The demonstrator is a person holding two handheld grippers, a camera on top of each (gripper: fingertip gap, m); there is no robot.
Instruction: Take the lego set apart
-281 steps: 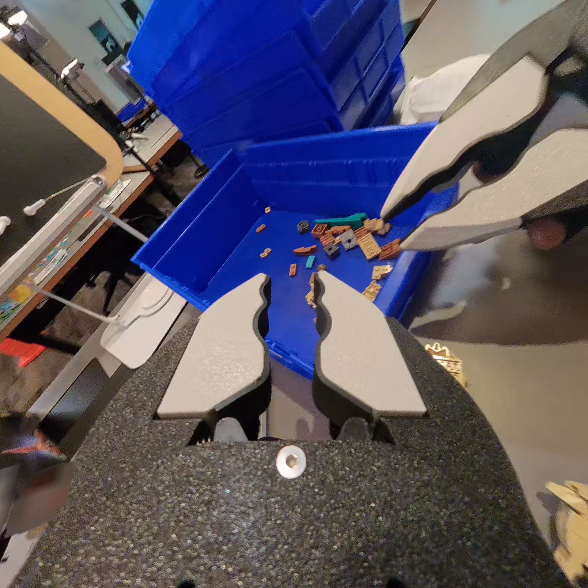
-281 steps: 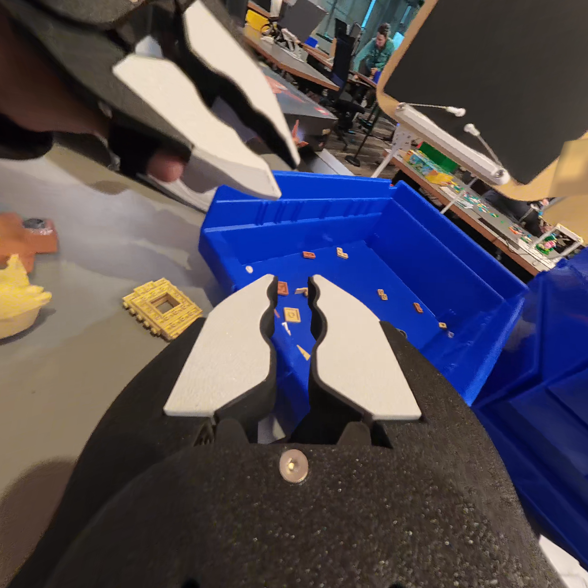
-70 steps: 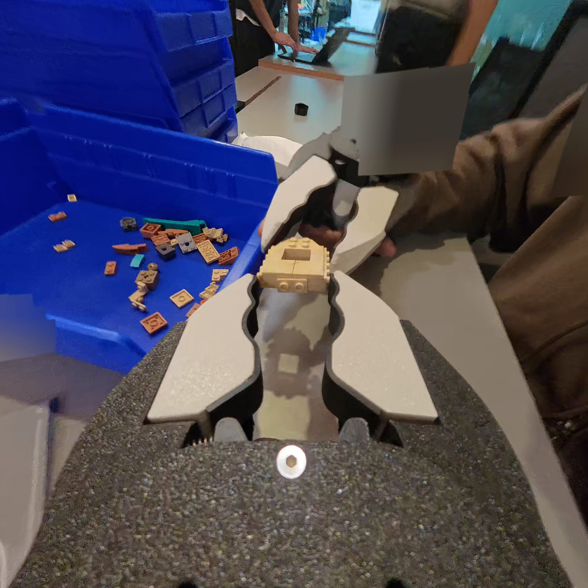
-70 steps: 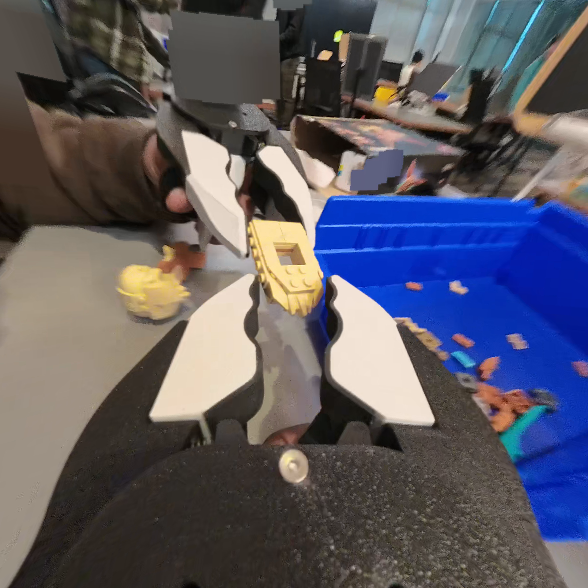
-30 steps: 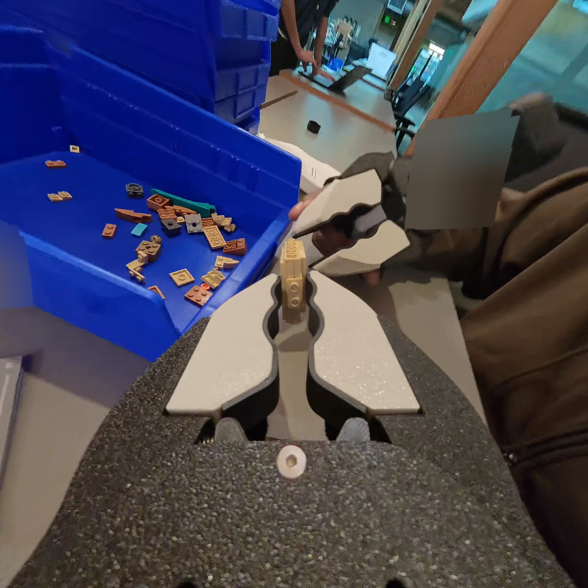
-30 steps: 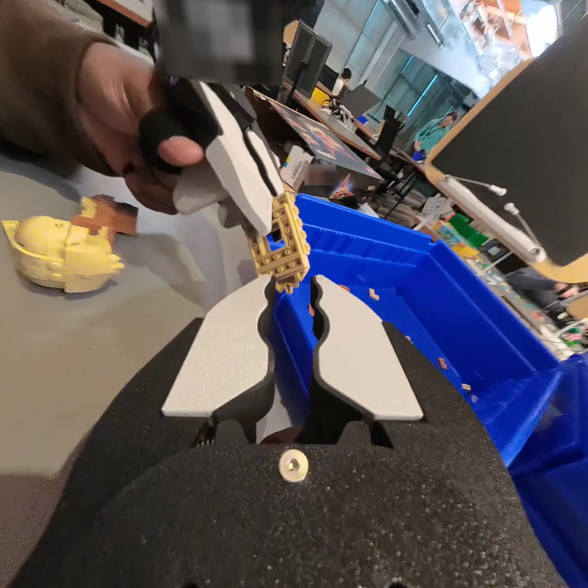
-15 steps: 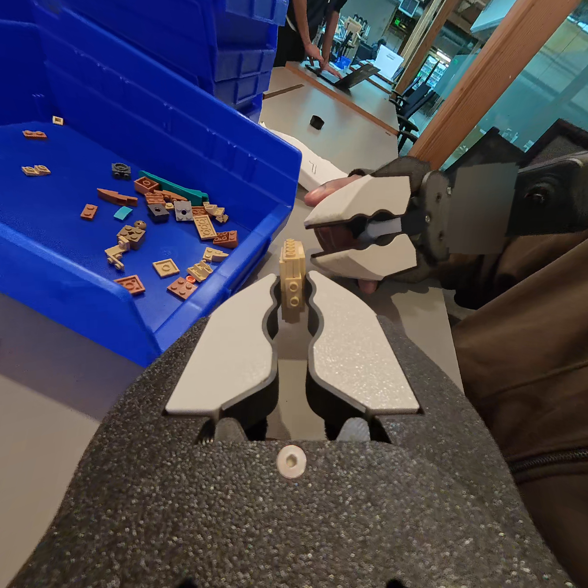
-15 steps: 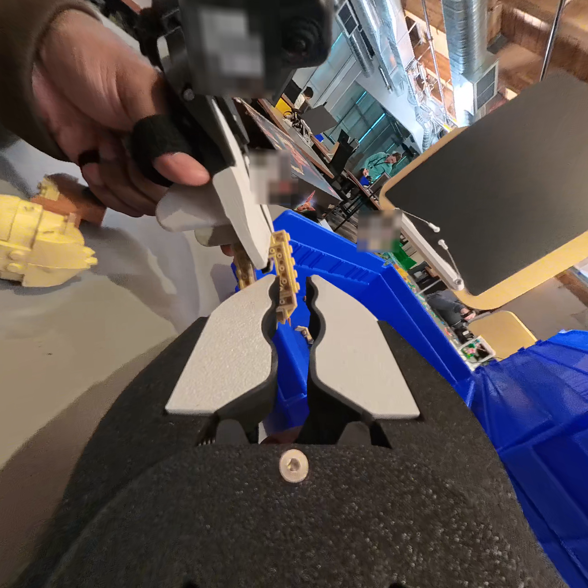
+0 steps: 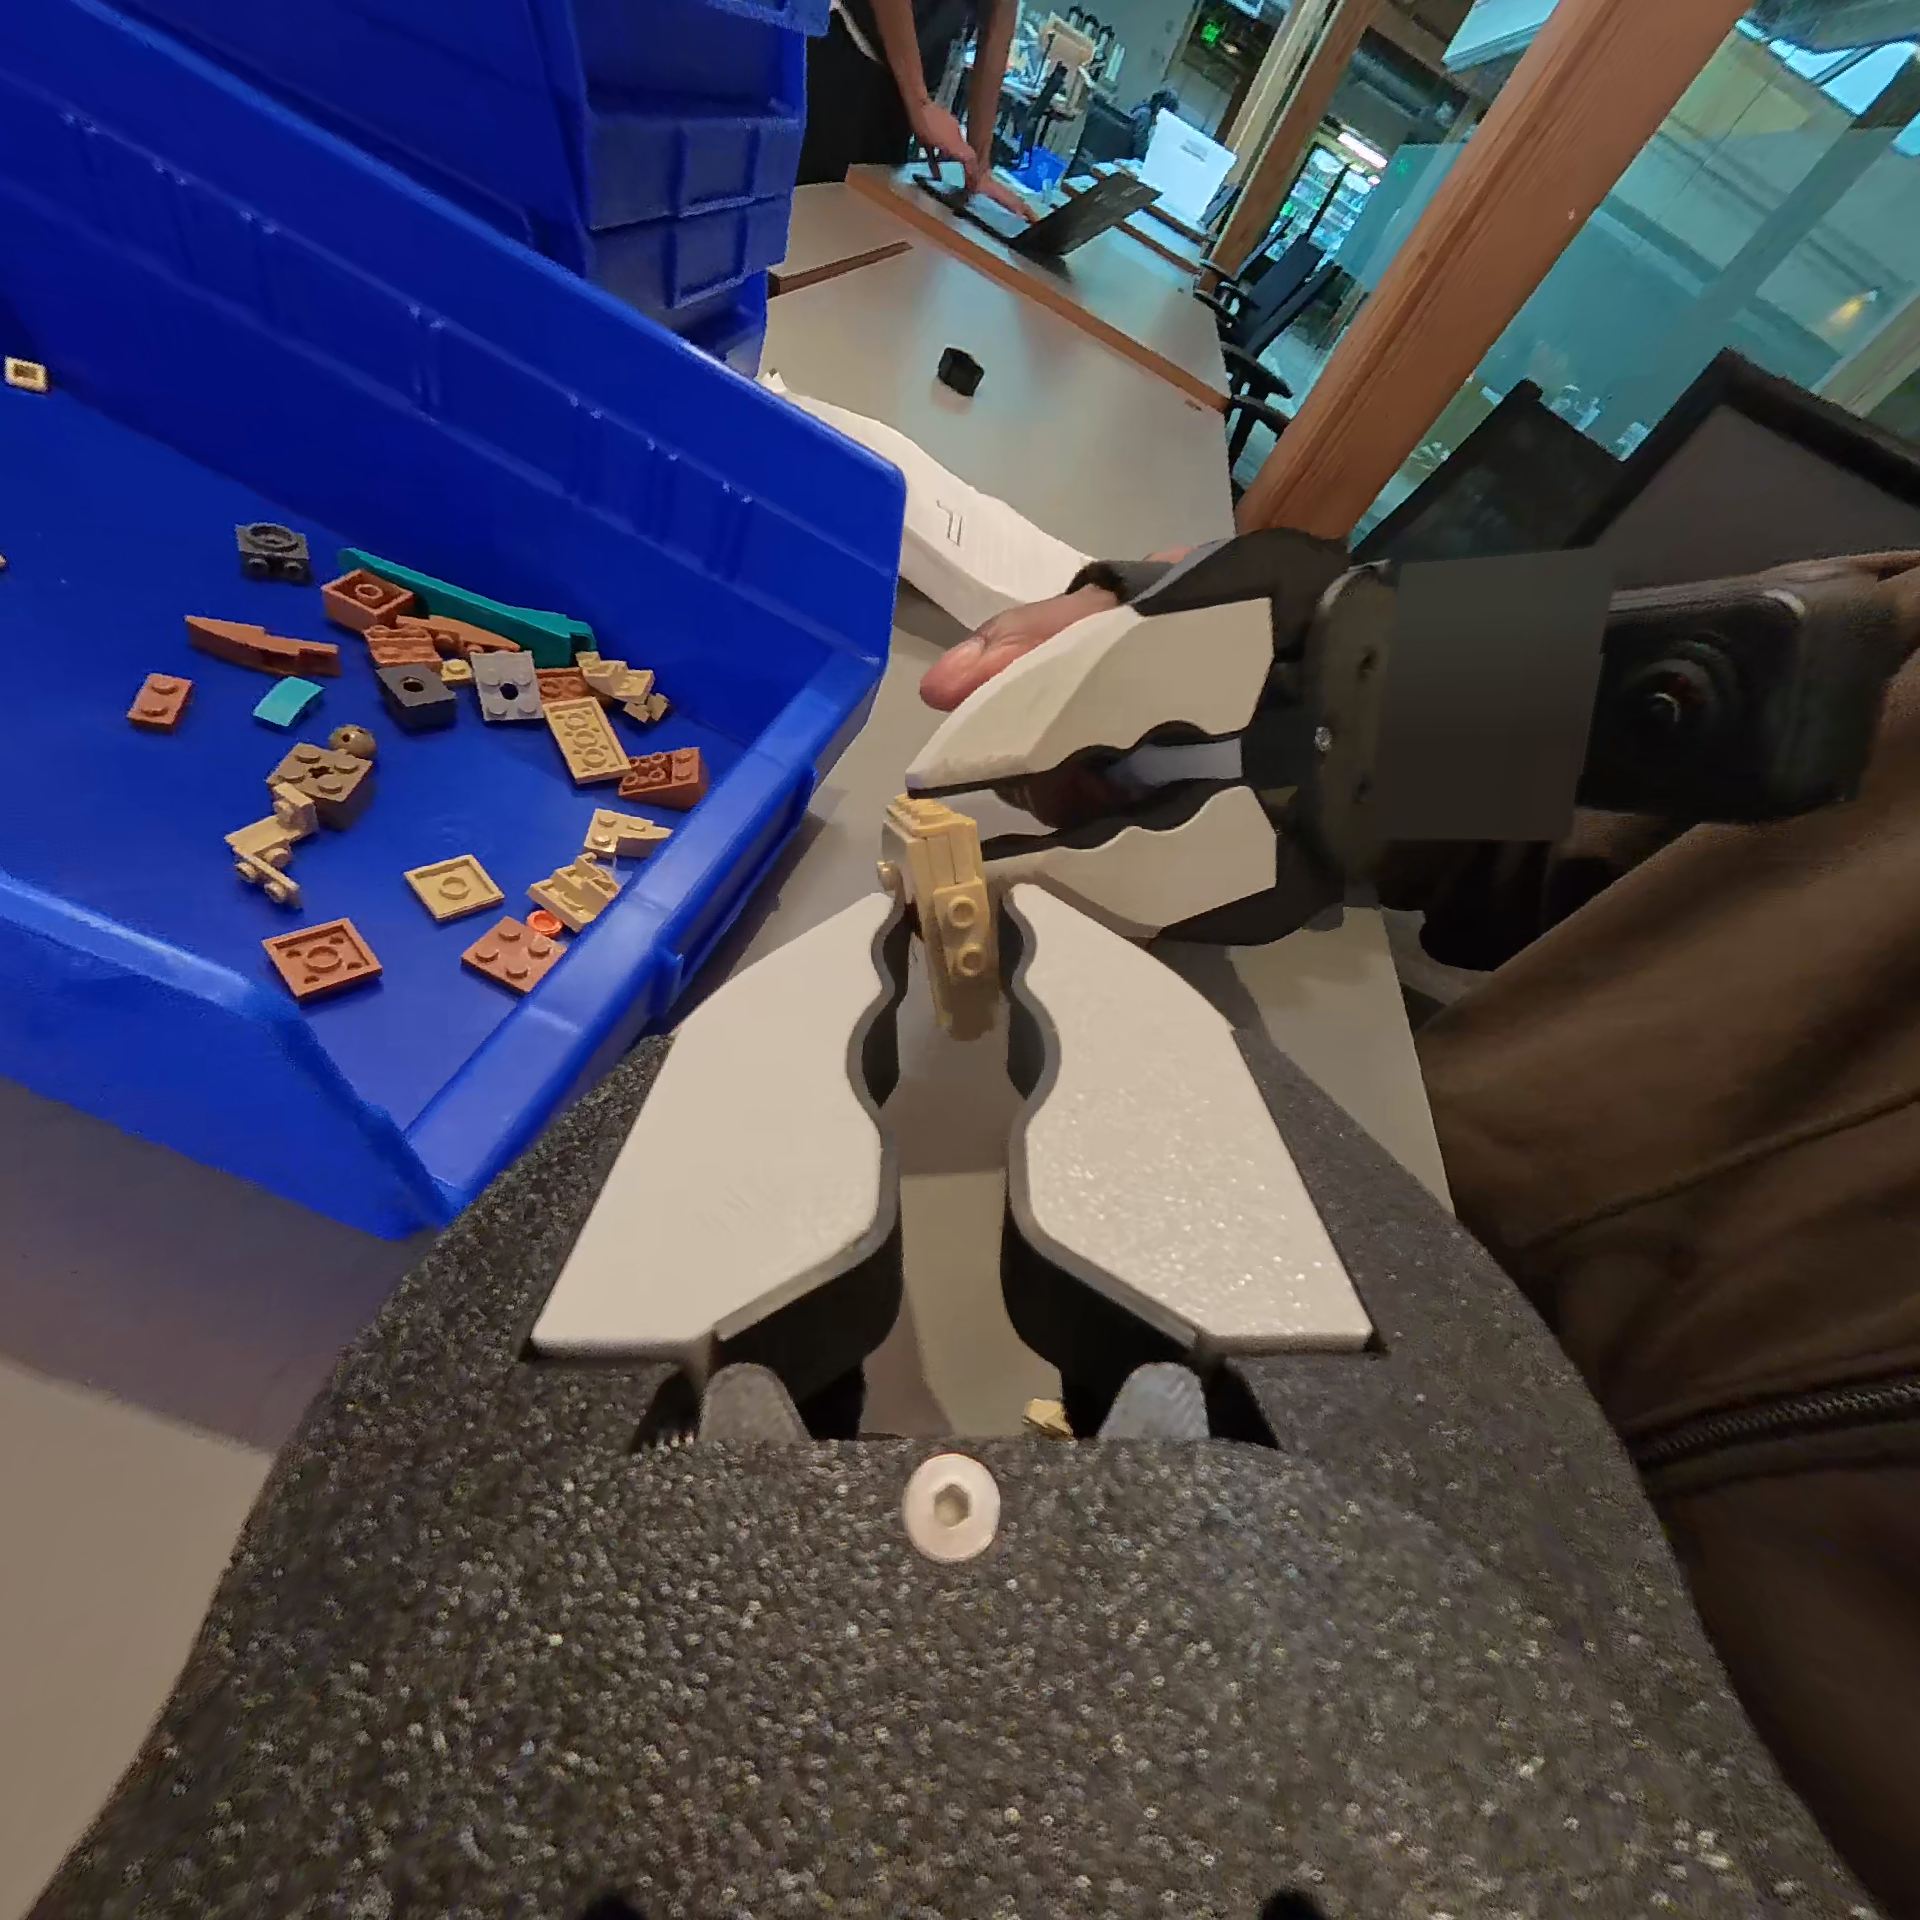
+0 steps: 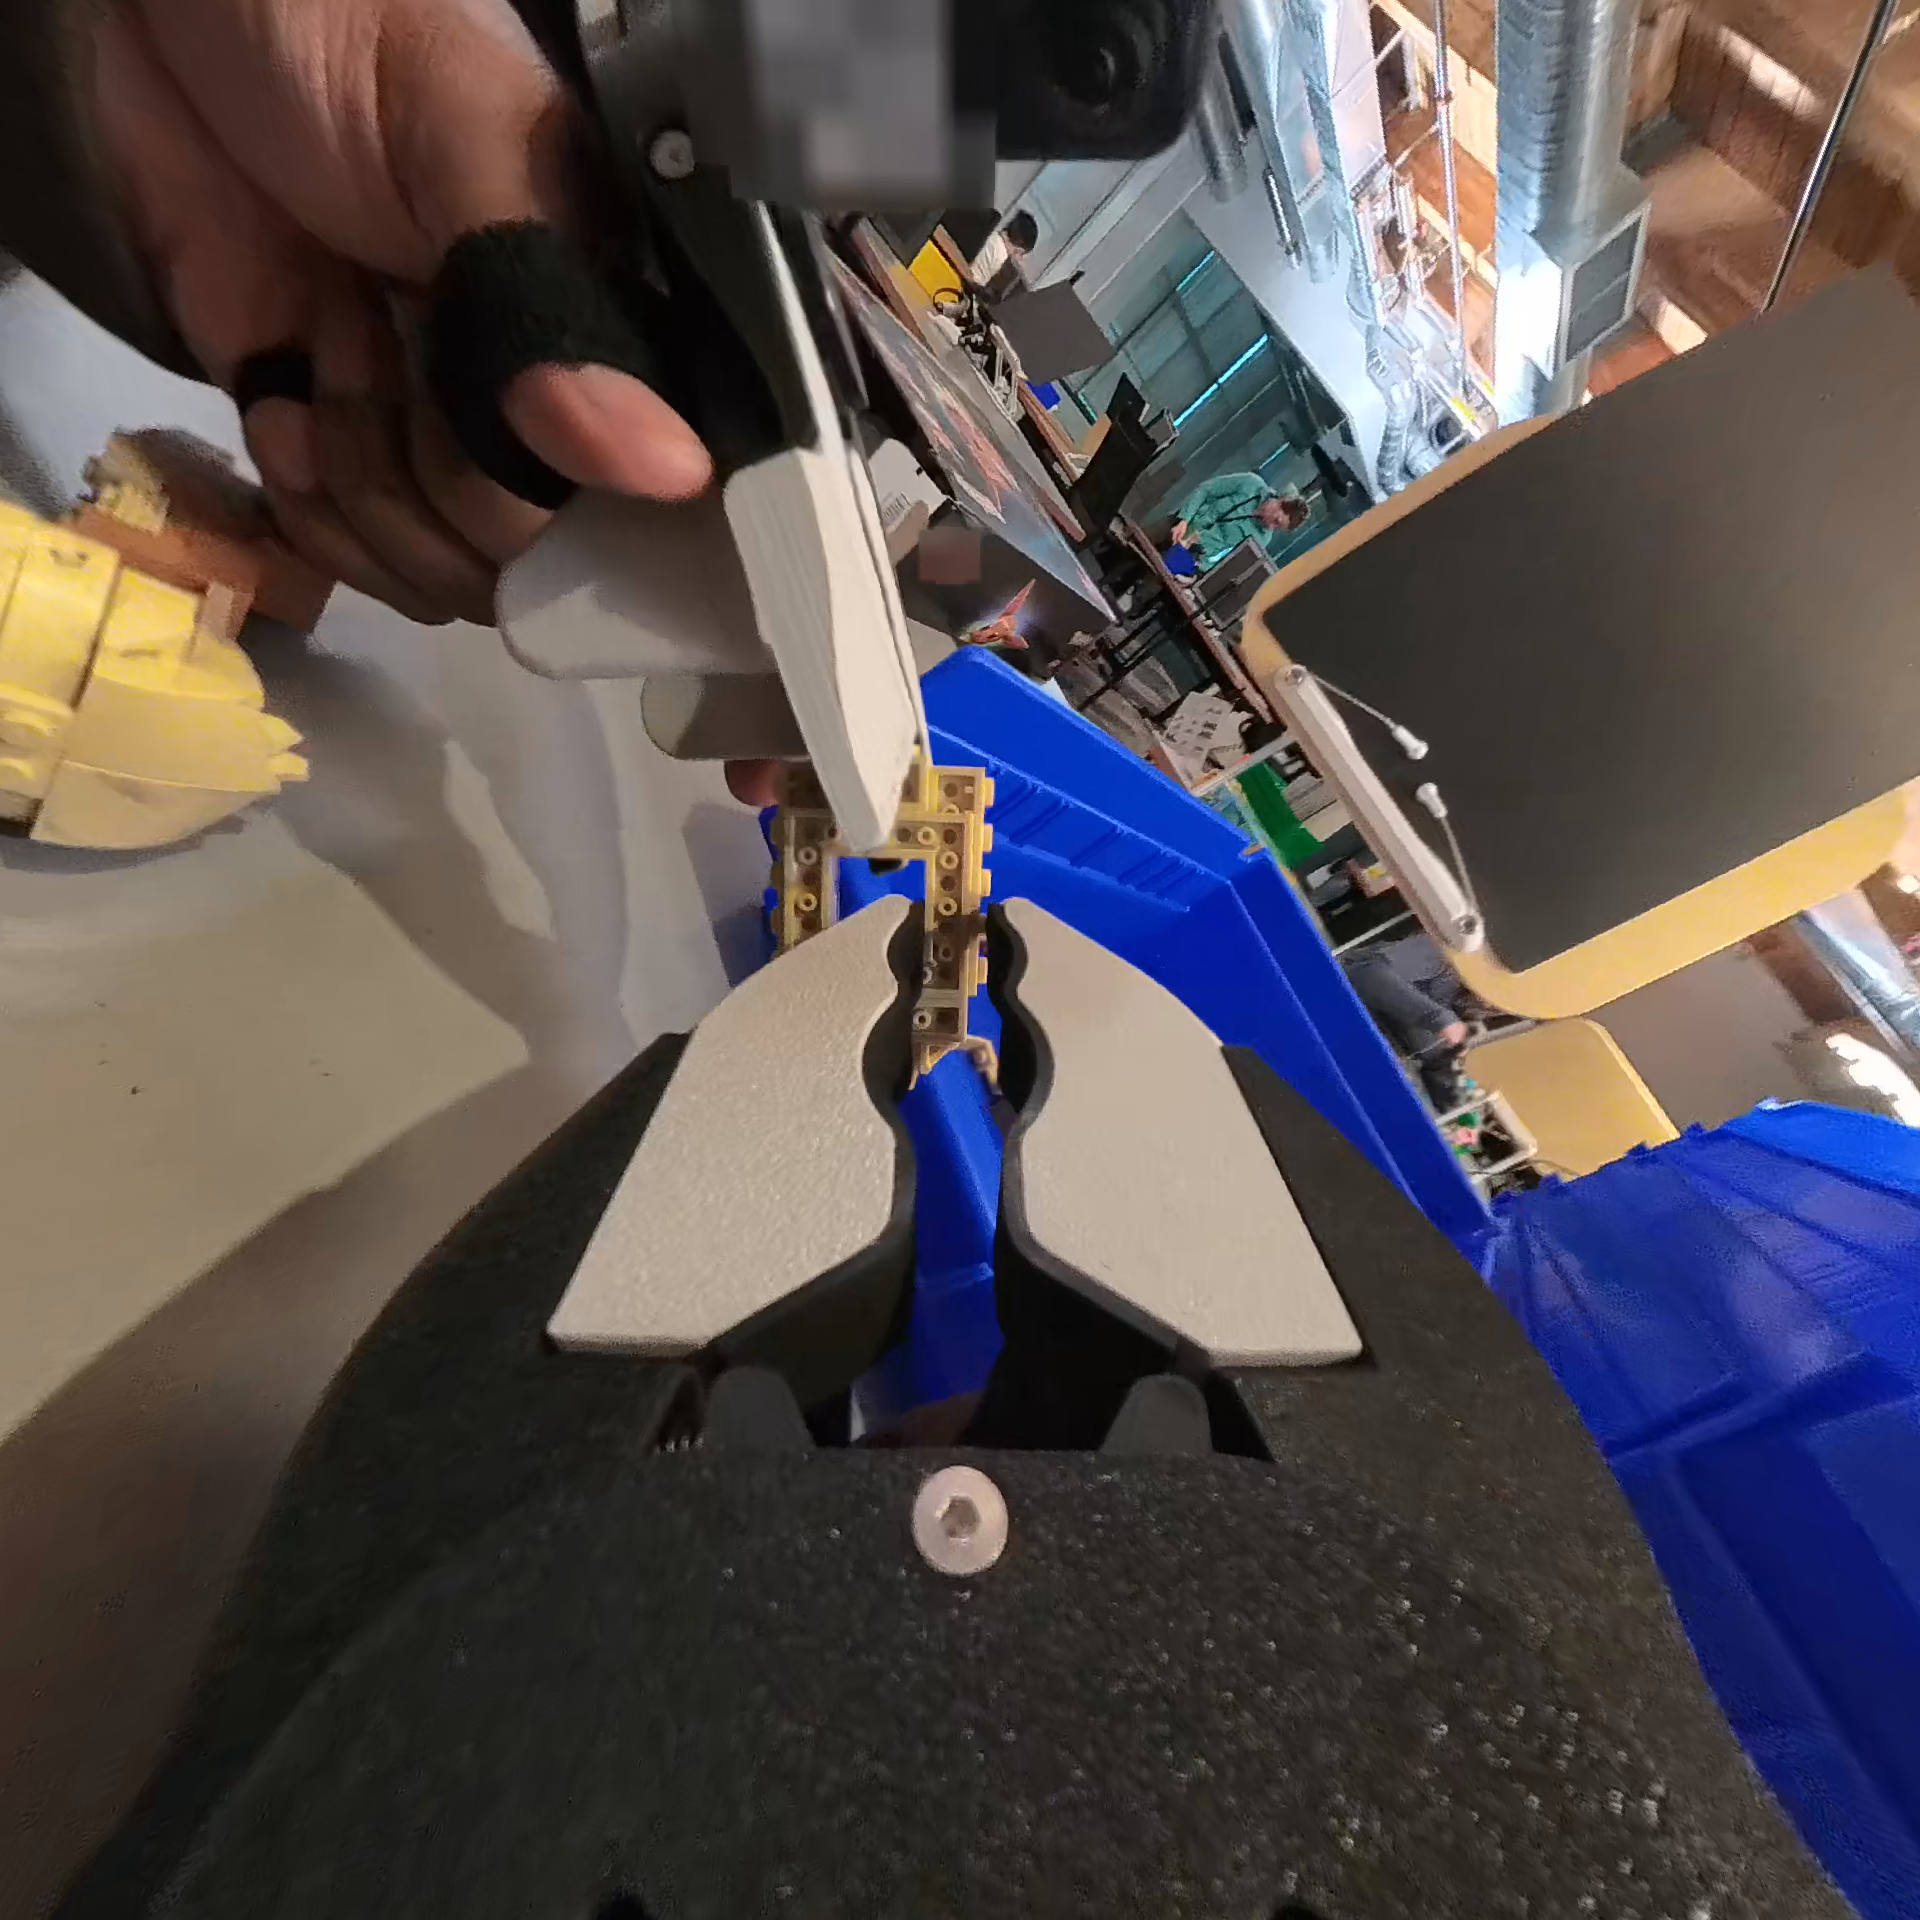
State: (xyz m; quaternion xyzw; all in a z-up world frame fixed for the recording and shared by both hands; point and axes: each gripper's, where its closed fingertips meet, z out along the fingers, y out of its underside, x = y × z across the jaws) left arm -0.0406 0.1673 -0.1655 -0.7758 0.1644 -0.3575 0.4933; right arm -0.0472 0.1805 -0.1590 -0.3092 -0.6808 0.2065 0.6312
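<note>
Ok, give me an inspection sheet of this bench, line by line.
Surface: grey table, mostly bare.
Job's things: tan brick frame, square-holed, held off the table.
Clutter: loose brown and tan bricks in blue bin; yellow brick model; white paper.
Grippers: left claw and right claw both clamp the frame.
Cables: nothing seen.
Surroundings: stacked blue bins, wooden post, people at far desks.

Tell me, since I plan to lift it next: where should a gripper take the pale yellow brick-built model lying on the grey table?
Probably across the pale yellow brick-built model's broad rounded body, coming from above with the fingers on its two long flanks. It lies low on the grey table, its pointed end looks too thin to pinch, and the hand crowds its far side.
</note>
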